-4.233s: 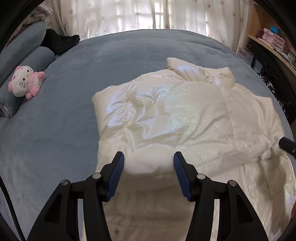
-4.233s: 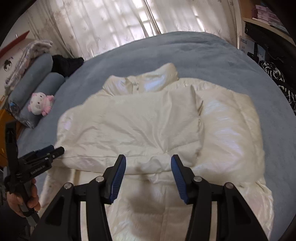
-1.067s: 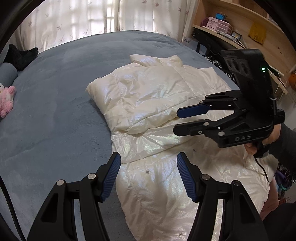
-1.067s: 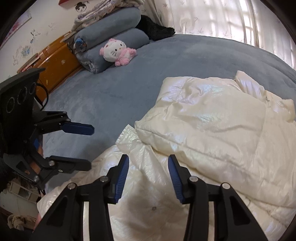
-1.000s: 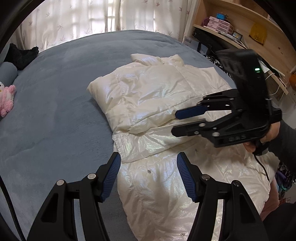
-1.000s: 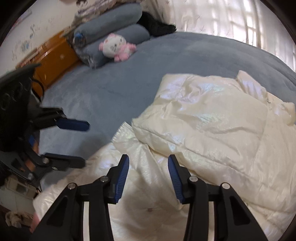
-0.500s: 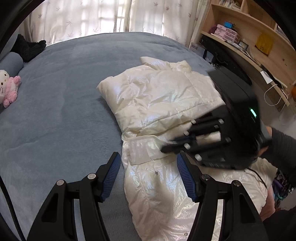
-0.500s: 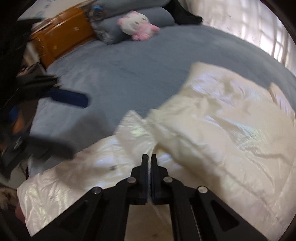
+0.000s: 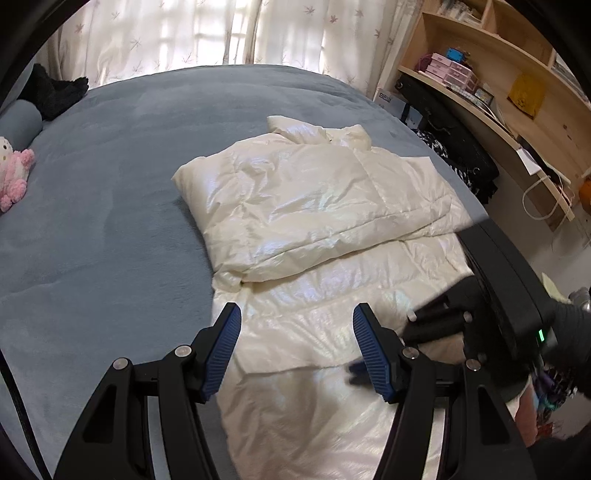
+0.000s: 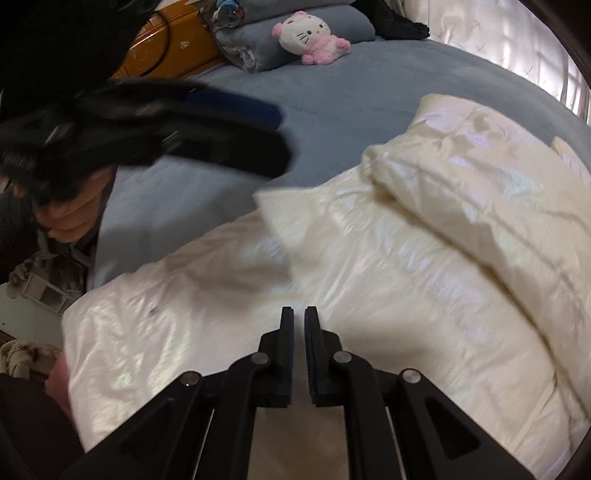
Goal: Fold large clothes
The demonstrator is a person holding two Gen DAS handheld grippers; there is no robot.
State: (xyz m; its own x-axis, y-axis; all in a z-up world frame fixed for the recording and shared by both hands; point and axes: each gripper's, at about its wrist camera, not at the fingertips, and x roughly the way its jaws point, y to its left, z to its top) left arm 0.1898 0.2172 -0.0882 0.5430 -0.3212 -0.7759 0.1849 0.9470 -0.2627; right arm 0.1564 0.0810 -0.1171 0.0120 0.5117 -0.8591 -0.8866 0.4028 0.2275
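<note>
A cream puffy jacket (image 9: pixel 314 206) lies on the blue bed (image 9: pixel 110 155). Its upper half is folded into a thick pad and its lower half is spread flat toward me. My left gripper (image 9: pixel 297 332) hovers open over the flat lower half, with nothing between its blue pads. My right gripper (image 10: pixel 298 317) is shut, its pads almost touching, and it points down at the jacket (image 10: pixel 406 258) with no fabric visibly pinched. In the left wrist view the right gripper (image 9: pixel 354 371) is blurred, low over the jacket beside my left finger. In the right wrist view the left gripper (image 10: pixel 273 133) shows blurred at upper left.
A pink and white plush toy (image 10: pixel 310 33) leans on rolled blue pillows (image 10: pixel 258 48) by an orange wooden cabinet (image 10: pixel 166 48). Wooden shelves (image 9: pixel 498 74) with boxes stand to the right of the bed. A black garment (image 9: pixel 51 92) lies by the curtained window (image 9: pixel 184 33).
My right gripper's jaws went from partly open to shut, and it dropped low over the jacket's lower half, close beside the left gripper. The left gripper stayed open and nearly still.
</note>
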